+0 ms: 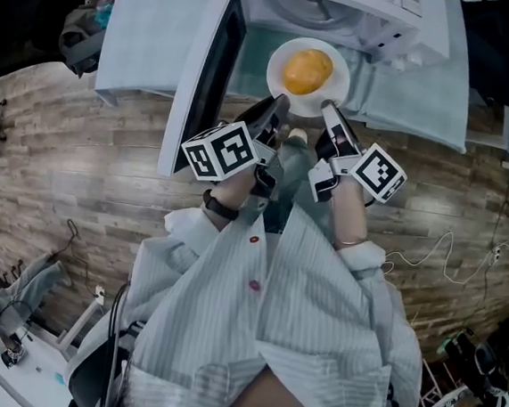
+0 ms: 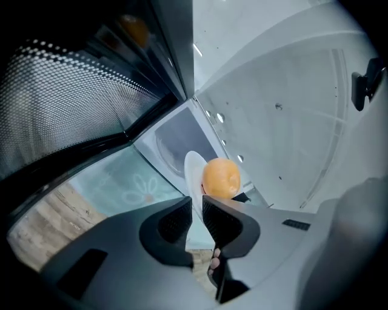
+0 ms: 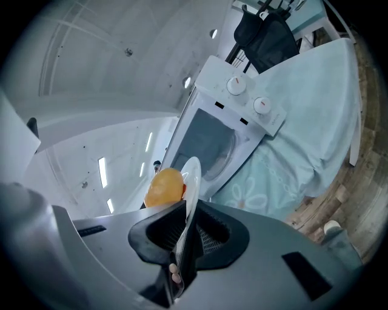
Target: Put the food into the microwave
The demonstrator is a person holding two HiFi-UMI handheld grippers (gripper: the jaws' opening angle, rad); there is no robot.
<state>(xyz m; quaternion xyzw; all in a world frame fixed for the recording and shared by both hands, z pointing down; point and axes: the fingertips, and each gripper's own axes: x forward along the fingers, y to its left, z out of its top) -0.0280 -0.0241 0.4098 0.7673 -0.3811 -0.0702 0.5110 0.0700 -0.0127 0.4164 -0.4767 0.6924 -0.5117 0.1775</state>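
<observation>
- Left gripper [image 1: 275, 111] and right gripper [image 1: 329, 111]: each clamped on the near rim of the round white plate [image 1: 339, 88].
- Round orange food [image 1: 308, 70]: lay on the plate, just before the open white microwave [image 1: 406, 29].
- Left to do: insertion and release.

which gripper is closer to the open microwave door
Left. The left gripper grips the plate by its rim right beside the door; the right gripper grips the rim farther over, away from it.
</observation>
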